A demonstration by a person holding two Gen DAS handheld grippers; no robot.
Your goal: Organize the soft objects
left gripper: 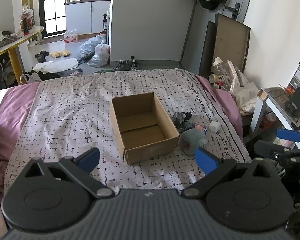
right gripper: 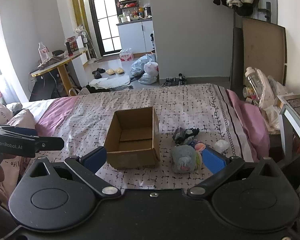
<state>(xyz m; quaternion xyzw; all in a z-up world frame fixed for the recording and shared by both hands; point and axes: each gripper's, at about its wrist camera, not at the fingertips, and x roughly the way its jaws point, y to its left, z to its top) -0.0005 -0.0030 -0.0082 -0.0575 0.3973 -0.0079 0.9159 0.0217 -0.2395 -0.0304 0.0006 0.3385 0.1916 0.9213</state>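
While both units hover above the bed, near to far:

Left gripper: jaws spread wide, nothing between the blue pads; hangs over the bedspread, short of the box.
Right gripper: jaws spread wide, grasping nothing; right blue pad just beside the plush.
Cardboard box: open-topped, upright on the bedspread, interior bare; positioned ahead of and between both grippers.
Grey plush toy: lying on the bedspread, just right of the box's near corner, outside it.
Pink-orange soft item: touching the plush on its far side; type unclear.
Dark sock bundle: behind the plush, right of the box.
White wad: right of the pile, near the bedspread's patterned border.
Shoes: on the floor beyond the foot of the bed.
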